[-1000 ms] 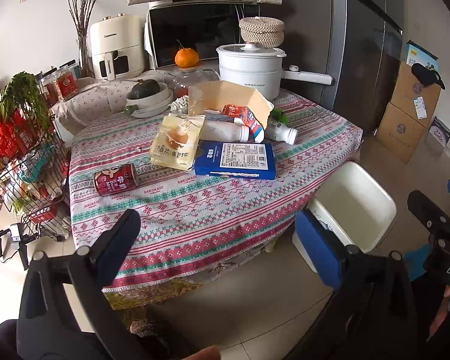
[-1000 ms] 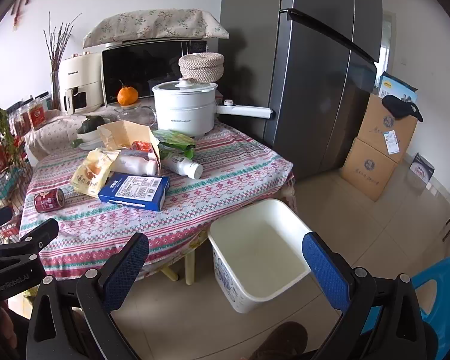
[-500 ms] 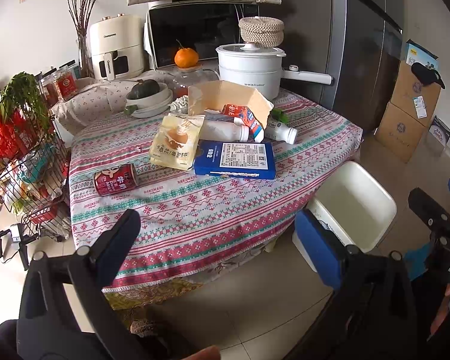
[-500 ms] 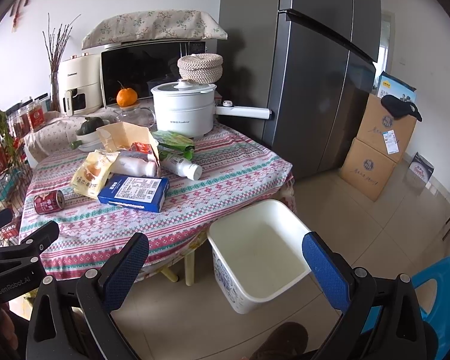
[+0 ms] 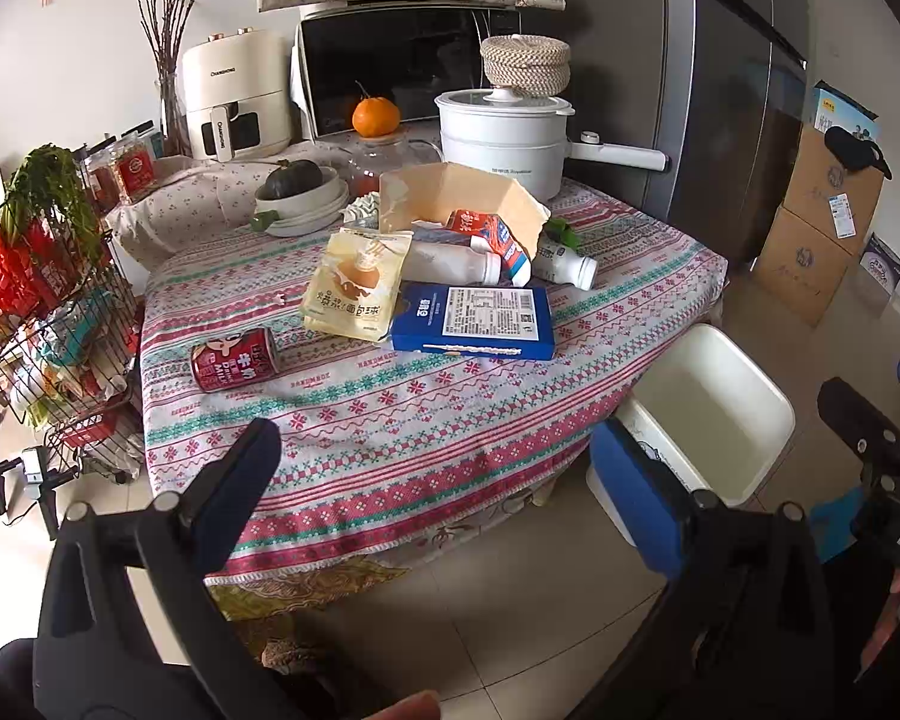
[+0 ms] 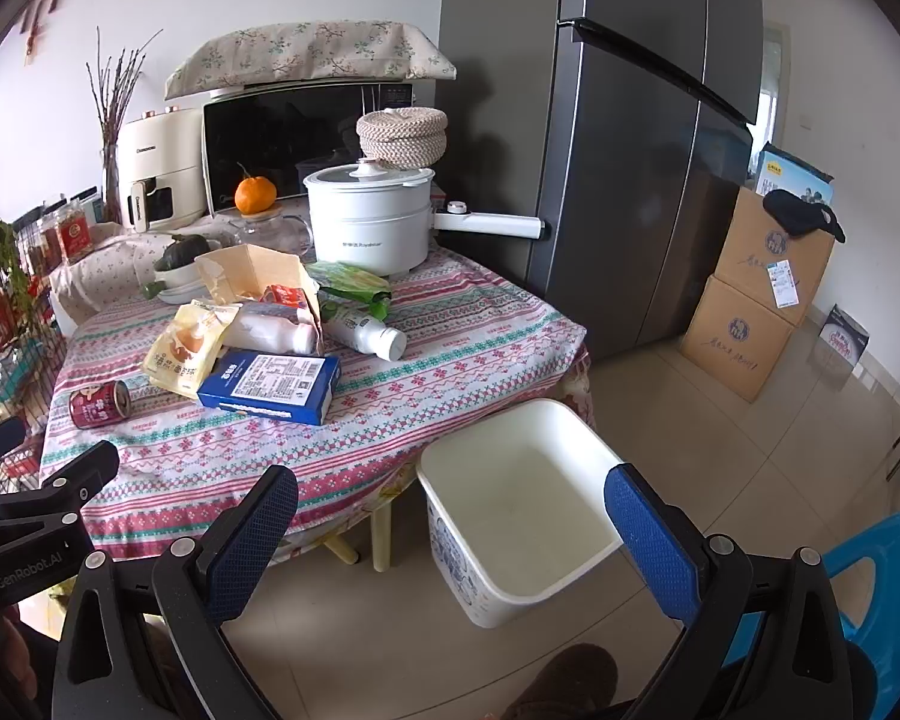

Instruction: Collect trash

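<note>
Here both hand-held grippers, left point(image 5: 432, 474) and right point(image 6: 450, 516), hang with fingers wide apart, holding nothing, off the desk's point(image 5: 390, 420) near edge. The trash sits mid-desk: red can point(image 5: 235, 358) toward the left edge, blue box point(image 5: 474, 321), snack bag point(image 5: 357, 282), bottles. The white bin point(image 6: 510, 510) stands on the floor beside the right edge.

Table point(image 5: 390, 438) in patterned cloth, red can point(image 5: 234, 358), blue box point(image 5: 473, 322), snack bag point(image 5: 354, 282), white pot point(image 5: 501, 141)
</note>
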Available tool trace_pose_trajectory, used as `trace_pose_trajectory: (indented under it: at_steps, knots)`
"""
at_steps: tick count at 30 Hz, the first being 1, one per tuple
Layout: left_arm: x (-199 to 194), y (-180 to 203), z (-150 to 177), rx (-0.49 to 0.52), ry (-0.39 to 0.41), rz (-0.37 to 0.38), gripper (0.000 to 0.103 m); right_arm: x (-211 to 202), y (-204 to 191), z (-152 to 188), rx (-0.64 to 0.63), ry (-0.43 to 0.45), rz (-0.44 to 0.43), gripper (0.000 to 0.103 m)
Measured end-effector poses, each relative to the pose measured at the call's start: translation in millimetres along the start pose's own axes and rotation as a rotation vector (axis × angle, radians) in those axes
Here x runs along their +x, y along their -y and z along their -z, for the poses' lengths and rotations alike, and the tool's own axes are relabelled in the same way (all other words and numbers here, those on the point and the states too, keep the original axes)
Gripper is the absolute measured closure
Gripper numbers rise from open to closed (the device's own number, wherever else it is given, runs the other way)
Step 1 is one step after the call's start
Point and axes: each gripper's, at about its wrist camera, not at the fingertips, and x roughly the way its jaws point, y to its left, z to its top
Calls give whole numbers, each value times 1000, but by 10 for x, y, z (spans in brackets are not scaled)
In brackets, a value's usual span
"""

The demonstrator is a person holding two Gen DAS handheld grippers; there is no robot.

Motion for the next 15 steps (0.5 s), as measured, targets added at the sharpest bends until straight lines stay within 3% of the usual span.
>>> trace_pose_trajectory:
  at_steps: [15]
  knots:
    - [-11, -37, 16, 1, 1, 1, 1, 2, -6, 3, 0, -1, -1, 0]
